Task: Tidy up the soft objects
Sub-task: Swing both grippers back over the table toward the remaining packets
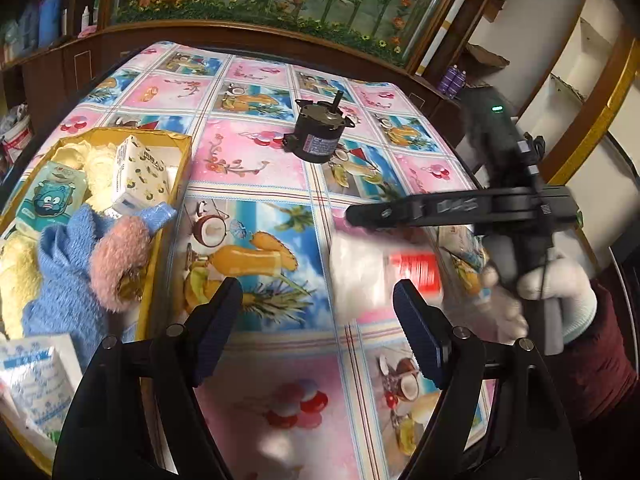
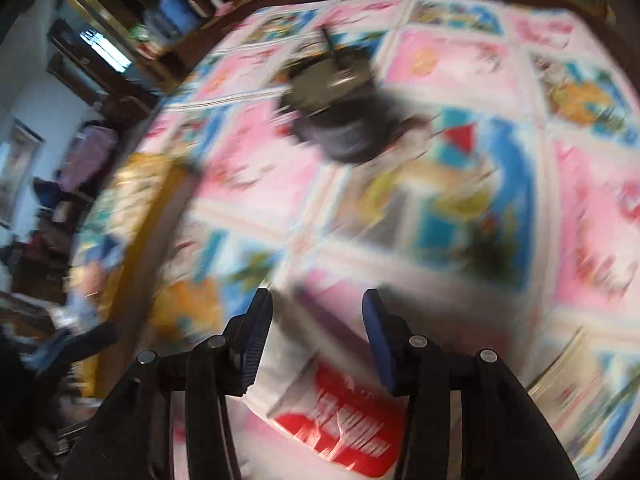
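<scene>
A white soft packet (image 1: 360, 276) with a red label hangs blurred over the tablecloth, with my right gripper (image 1: 372, 224) shut on it. The right wrist view shows the packet (image 2: 340, 420) between the two fingers of that gripper (image 2: 316, 308), the pads against its sides. My left gripper (image 1: 318, 292) stands open above the cloth just in front of the packet, with nothing in it. At the left a yellow box (image 1: 176, 160) holds tissue packs, a blue fluffy cloth (image 1: 68, 264), a pink pompom (image 1: 120, 264) and pale yellow fabric.
A black electric motor (image 1: 318, 132) (image 2: 340, 120) stands on the patterned tablecloth (image 1: 248, 152) toward the back. A white gloved hand (image 1: 556, 280) holds the right gripper at the table's right edge. A white wrapped pack (image 1: 36, 384) lies at the lower left. Dark wooden furniture surrounds the table.
</scene>
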Available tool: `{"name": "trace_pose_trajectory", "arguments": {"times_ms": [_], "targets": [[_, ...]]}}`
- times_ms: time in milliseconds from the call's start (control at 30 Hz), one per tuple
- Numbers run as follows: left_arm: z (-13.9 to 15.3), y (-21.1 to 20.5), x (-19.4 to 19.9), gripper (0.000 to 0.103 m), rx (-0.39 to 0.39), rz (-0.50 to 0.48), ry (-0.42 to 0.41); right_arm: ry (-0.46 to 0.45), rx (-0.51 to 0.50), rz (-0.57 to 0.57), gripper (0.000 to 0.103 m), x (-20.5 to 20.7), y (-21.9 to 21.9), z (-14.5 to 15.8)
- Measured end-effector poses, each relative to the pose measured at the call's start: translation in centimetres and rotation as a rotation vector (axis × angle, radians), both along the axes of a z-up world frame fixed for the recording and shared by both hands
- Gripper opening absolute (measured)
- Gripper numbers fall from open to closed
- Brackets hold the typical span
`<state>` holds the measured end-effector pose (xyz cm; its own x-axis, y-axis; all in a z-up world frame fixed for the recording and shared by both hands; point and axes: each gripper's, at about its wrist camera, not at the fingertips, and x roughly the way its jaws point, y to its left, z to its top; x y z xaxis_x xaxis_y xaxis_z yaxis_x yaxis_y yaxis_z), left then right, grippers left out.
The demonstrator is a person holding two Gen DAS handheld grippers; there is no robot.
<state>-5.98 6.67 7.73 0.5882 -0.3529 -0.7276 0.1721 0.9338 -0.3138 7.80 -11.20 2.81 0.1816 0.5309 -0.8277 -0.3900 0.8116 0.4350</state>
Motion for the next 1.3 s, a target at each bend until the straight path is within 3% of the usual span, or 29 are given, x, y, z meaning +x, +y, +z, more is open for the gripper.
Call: {"name": "trace_pose_trajectory", "arguments": {"times_ms": [100,233,433,533,867,1033,1200,1300], "targets": [[0.6,-0.3,-1.2,0.079,0.009,-0.029,-0.021,-0.068,0.097,-0.072,0.047,-2.1,-3.5,3.0],[1.1,-2.6,-2.2,0.079,0.073,-0.157,-0.069,-0.14,0.111,-0.224,0.047,-4.1,-10.5,5.6],[-0.1,-6.7,-3.2,0.079,0.225,-0.42,-0.157,-0.128,0.097,-0.411,0.05,-6.6,-17.8,5.5],[-1.0,-7.4,-2.4,0.079,0.267,-0.464,-0.152,-0.106,0.082,-0.457,0.05,-7.3,-19.5,4.4],[-2.7,-8.2,-0.6,0.079,0.285,-0.523,-0.11,-0.126,0.033,-0.499,0.056,-4.6,-19.7,2.4],[-4.0,-9.9,0.0,0.079,0.31,-0.573,-0.087,-0.14,-0.055,-0.463,0.062,-1.0,-18.6,1.6],[-5.8,-11.8,-0.8,0.079,0.428,-0.566,-0.07,-0.064,0.008,-0.421,0.062,-0.6,-17.9,-0.2],[-6.0,-12.3,-1.2,0.08,0.477,-0.495,-0.093,-0.05,0.013,-0.358,0.063,-1.5,-16.5,-0.3]]}}
